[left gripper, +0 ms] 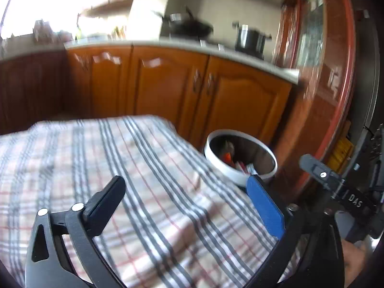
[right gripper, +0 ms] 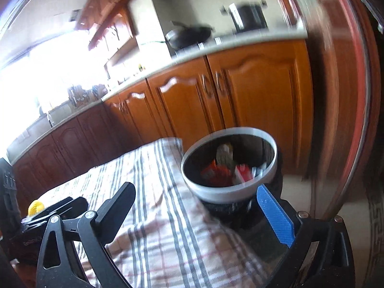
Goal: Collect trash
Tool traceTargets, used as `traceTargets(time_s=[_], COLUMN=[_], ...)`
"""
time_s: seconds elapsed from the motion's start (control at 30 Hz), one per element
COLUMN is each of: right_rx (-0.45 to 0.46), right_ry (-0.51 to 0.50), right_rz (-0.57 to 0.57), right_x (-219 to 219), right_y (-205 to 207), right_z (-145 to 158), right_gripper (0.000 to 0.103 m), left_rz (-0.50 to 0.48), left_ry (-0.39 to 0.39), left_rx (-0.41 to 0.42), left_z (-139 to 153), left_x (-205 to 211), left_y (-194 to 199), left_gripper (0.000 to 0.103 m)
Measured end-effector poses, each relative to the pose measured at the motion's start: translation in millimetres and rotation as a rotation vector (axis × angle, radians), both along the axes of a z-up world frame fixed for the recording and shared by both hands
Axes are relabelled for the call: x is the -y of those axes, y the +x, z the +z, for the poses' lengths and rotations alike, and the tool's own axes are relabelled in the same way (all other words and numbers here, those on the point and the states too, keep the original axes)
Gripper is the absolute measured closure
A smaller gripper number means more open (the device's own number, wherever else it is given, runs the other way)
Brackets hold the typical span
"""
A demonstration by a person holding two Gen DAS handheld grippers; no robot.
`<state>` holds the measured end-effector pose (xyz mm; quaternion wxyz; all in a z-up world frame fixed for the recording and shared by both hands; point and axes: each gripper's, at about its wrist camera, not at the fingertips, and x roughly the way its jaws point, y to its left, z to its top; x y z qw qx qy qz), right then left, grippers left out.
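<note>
- Two grippers hang over a table draped in a plaid cloth (left gripper: 148,168), both spread wide with nothing between their fingers.
- Left gripper (left gripper: 189,199): black finger on its left, blue-padded finger on its right, bare cloth in the gap.
- Right gripper (right gripper: 199,211): same pairing of black and blue fingers, jaws at full spread, empty.
- Trash bin (right gripper: 229,165): round, dark inside, with a pale grey rim; it stands upright off the cloth's far edge, mouth facing up, ahead of the right gripper and slightly to its right, just beyond the blue fingertip.
- From the left gripper, the bin (left gripper: 240,156) lies ahead and to the right, past the tip of its blue finger.
- Inside the bin: crumpled trash (right gripper: 223,170), including orange-red wrappers, a red-and-white packet and a pale greenish piece leaning against the far wall. Blur hides what each piece is and which way it lies.
- Beyond both grippers, orange wooden cabinets (left gripper: 168,84) run under a pale counter.
- On that counter sit a dark wok (left gripper: 192,27) and a steel pot (left gripper: 250,38).
- A yellow object (right gripper: 36,207) shows at the lower left of the right gripper's view, beside dark gear; too small to identify.
- At the far right of the left gripper's view, part of the other black rig appears.
</note>
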<state>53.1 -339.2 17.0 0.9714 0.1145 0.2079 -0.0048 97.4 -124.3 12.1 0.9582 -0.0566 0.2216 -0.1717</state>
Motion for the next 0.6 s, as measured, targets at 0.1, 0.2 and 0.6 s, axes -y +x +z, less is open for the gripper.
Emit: traceTargets(time_s=[0.1,0.2,0.6], right_rx=[0.096,0.117,0.086], right_ry=[-0.064,-0.071,-0.133], right_rz=[-0.041,-0.060,-0.045], right_x=[-8,-11,-24], right_y=[-16,-20,-23], right_z=[9,7,-12], right_gripper=[0.000,0.000,0.000], left_rz=[0.042,0.063,0.122], left_ry=[0.052,0.102,0.179], left_rx=[0.081,0.103,0.085], left_z=[2,-2,-17], left_x=[-1,0,-2], left_y=[-13,-20,-24], left_gripper=[0.000,0.000,0.000])
